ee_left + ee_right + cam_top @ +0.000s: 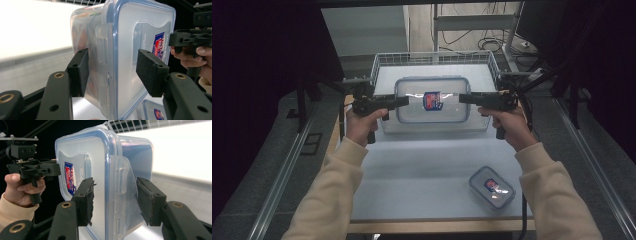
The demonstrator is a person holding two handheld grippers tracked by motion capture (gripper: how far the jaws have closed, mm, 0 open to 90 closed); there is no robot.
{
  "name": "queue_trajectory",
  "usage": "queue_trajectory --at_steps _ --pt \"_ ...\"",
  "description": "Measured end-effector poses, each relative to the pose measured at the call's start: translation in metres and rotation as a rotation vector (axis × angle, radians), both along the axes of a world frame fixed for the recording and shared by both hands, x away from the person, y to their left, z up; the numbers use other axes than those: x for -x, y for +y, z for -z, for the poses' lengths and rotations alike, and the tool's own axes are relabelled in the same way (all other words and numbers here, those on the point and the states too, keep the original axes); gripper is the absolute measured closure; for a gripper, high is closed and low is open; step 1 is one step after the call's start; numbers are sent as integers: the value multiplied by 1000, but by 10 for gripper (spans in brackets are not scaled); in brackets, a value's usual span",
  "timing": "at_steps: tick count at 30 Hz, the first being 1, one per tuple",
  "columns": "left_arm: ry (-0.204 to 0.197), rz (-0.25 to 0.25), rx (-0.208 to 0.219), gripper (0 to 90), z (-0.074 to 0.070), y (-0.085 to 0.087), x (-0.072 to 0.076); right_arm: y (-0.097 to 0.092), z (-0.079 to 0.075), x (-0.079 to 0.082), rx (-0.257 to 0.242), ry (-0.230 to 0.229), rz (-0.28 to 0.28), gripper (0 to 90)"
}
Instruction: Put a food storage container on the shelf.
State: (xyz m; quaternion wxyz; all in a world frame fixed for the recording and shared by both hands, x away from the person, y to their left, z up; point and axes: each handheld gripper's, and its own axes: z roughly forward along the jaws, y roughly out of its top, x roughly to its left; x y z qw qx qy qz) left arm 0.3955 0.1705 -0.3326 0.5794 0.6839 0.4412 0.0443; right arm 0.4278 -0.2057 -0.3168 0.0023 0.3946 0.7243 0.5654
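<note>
The clear rectangular plastic container with the blue-rimmed lid [432, 100] hangs between my two grippers, lifted above the white wire basket [382, 62] on the counter [422, 165]. My left gripper [401, 101] pinches its left short end; in the left gripper view [112, 72] one pad [82, 72] presses the container's wall and the other [150, 71] the lid, straddling the side latch. My right gripper [466, 98] clamps the opposite end the same way, seen in the right gripper view [113, 200]. The lid carries a red and blue label [432, 99]. A smaller clear lidded container [492, 187] lies on the counter, well below my right gripper and nearer me.
</note>
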Motion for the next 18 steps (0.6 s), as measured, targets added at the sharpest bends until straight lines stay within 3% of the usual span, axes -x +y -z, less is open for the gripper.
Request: queue_trajectory --at_steps 7,10,11,14,18 --pt "-4 12 -5 456 -21 -3 -26 -3 -24 -20 -6 -26 19 497" --pt "-2 13 -12 456 -30 -5 -40 -6 -33 -38 -12 -17 26 495" --pt "-1 11 -13 456 -32 -6 -46 -6 -33 -38 -12 -17 26 495" --pt "16 19 -20 456 -35 -8 -68 -8 -35 -59 -27 -1 39 495" --pt "29 23 -20 456 -31 -10 -84 -11 -31 -75 -31 25 48 495"
